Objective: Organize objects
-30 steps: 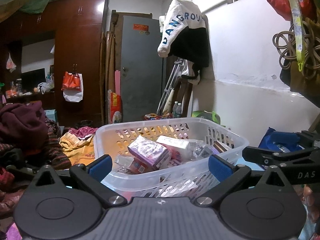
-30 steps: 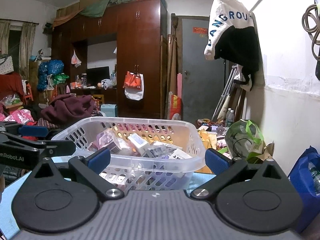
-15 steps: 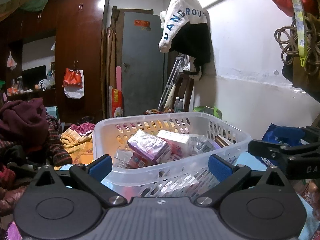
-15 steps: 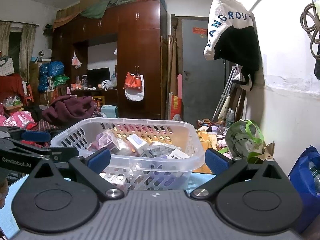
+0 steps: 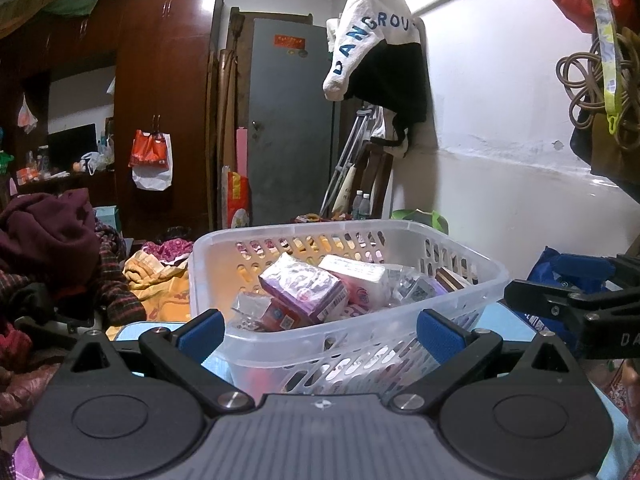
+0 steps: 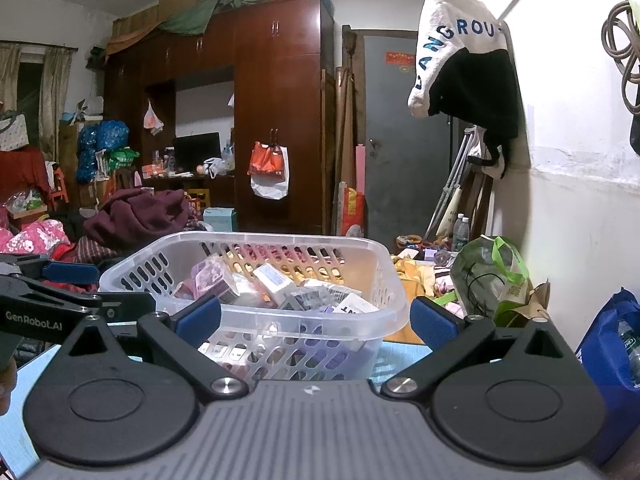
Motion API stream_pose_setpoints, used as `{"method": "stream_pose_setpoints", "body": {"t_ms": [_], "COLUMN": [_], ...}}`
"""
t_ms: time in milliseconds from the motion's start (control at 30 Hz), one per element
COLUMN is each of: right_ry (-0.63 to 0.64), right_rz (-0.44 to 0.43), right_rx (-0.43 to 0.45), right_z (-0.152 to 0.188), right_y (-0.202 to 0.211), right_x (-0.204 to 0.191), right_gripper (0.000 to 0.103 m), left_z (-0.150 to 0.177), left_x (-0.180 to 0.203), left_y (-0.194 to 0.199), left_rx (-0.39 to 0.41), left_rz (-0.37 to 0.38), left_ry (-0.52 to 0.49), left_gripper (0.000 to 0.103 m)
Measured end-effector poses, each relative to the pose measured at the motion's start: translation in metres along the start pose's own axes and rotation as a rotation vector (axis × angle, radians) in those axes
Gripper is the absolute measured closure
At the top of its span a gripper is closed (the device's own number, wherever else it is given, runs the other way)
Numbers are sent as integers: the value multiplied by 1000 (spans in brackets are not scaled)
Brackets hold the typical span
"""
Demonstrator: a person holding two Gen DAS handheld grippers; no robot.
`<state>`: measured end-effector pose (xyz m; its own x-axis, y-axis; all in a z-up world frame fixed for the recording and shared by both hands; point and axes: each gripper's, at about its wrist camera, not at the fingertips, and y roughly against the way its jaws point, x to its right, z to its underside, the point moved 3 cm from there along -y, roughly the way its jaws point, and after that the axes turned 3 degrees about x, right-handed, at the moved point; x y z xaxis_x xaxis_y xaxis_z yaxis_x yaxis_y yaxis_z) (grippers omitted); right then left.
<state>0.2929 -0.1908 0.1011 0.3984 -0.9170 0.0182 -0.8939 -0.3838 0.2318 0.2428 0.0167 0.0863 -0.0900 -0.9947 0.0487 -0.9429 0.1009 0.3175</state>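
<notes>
A clear white slotted plastic basket [image 5: 476,268] stands on a light blue table [image 5: 504,320], also in the right wrist view [image 6: 280,240]. It holds several small packets and boxes, among them a purple packet [image 5: 304,288] and a white and pink box [image 5: 356,276]. My left gripper [image 5: 318,330] is open and empty, its blue pads either side of the basket's near wall. My right gripper [image 6: 316,318] is open and empty, just short of the basket. Each gripper shows at the edge of the other's view.
Piled clothes [image 5: 48,240] lie left of the table. A blue bag [image 6: 612,344] and a green bag [image 6: 492,272] sit by the white wall on the right. A wardrobe [image 6: 276,120] and grey door [image 5: 292,120] stand behind.
Both grippers have risen slightly, so the basket sits a little lower in both views. Both stay open and empty.
</notes>
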Motion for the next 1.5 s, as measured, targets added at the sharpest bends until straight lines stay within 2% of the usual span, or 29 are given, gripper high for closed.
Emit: {"method": "stream_pose_setpoints", "body": {"t_ms": [833,1167,1500], "right_ry": [-7,-9,-5], "right_rz": [-4,-8,-11], "right_rx": [-2,-2,-5], "right_z": [1,2,6], "right_y": [0,0,1], "right_x": [-1,-3,-8], "right_gripper": [0,0,0], "left_z": [1,-1,0], "left_x": [2,6,7], "left_y": [3,17,18], "left_rx": [7,32,20], "left_rz": [-6,-32,-59], "left_ry": [2,-11,-6], "left_gripper": [0,0,0]}}
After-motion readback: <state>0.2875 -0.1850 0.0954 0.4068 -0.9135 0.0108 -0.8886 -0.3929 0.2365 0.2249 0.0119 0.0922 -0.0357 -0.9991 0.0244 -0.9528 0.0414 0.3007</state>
